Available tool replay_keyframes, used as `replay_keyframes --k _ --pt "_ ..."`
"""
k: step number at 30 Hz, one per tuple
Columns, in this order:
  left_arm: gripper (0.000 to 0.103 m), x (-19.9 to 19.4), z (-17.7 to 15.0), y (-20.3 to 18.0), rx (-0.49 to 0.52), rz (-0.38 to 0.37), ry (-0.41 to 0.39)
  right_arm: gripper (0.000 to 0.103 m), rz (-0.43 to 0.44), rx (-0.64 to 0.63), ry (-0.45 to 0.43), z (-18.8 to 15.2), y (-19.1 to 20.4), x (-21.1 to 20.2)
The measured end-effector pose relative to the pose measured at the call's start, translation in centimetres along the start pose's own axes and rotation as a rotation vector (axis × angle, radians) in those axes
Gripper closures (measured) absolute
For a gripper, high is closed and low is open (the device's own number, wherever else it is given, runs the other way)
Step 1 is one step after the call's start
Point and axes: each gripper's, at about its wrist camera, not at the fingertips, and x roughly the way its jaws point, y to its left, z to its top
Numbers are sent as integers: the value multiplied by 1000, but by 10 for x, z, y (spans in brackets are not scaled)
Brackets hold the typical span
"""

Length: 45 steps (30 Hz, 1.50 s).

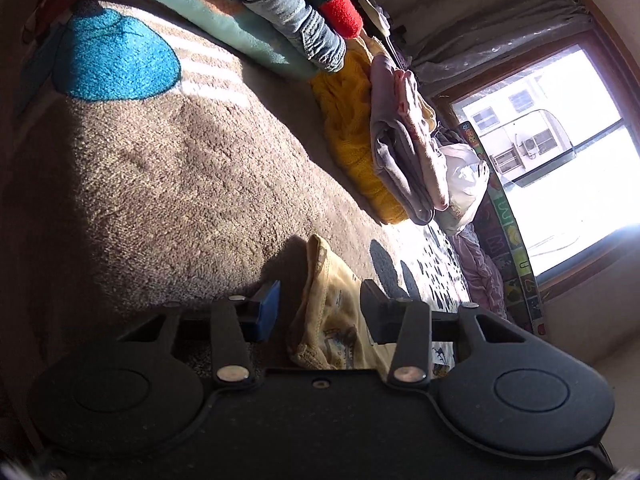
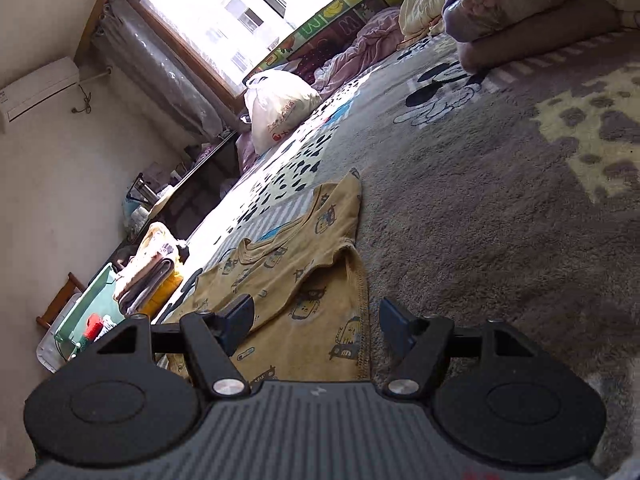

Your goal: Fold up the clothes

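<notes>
The left gripper (image 1: 320, 312) has its fingers (image 1: 267, 312) partly open. A bunched bit of the yellow shirt (image 1: 328, 320) sits between them, but the pads do not press on it, so there is a gap on both sides. The right gripper (image 2: 316, 320) has its fingers (image 2: 240, 316) wide open. They stand over the shirt's (image 2: 304, 264) near edge, one finger above the cloth and the other above the rug, and they hold nothing.

The shirt has small cartoon prints and lies mostly flat on the fuzzy brown rug (image 1: 168, 168). One part is folded over near the right fingers.

Farther off, at the rug's edge, is a pile of folded clothes (image 1: 404, 152) on something yellow (image 1: 352, 136). Beside it are jeans (image 1: 288, 12) and a red and green knit (image 1: 340, 4). A white bag (image 2: 280, 104) sits near the window (image 2: 248, 12). Bedding (image 2: 520, 12) is heaped at the far side of the rug.
</notes>
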Motion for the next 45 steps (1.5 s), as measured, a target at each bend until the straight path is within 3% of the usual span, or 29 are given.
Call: replay_keyframes --k 5,7,8,9,15,22,29,35,39,45 --pt "69 3 -1 -4 27 -10 11 34 -6 5 -8 0 -6 6" --pt "80 4 -2 -5 50 8 16 34 -5 9 -10 0 -7 8" --pt "96 5 -3 -5 62 19 19 34 -2 18 -12 1 -8 8" --pt "99 4 -4 -7 74 23 20 34 0 25 -15 1 -9 8" --pt "100 -19 -15 -72 328 -63 -30 34 11 60 -22 3 -13 8" --pt "100 -26 -49 -156 545 -169 -42 34 34 119 -27 7 -21 7" --pt "100 -7 -111 -215 709 -245 28 34 74 221 -54 10 -34 -1" --pt "100 11 -176 -255 916 -287 81 34 103 281 -69 13 -43 -3" --pt "100 22 -222 -264 1047 -308 127 34 115 296 -71 15 -47 -2" --pt "100 19 -302 -250 1378 -352 205 34 131 322 -76 17 -52 -3"
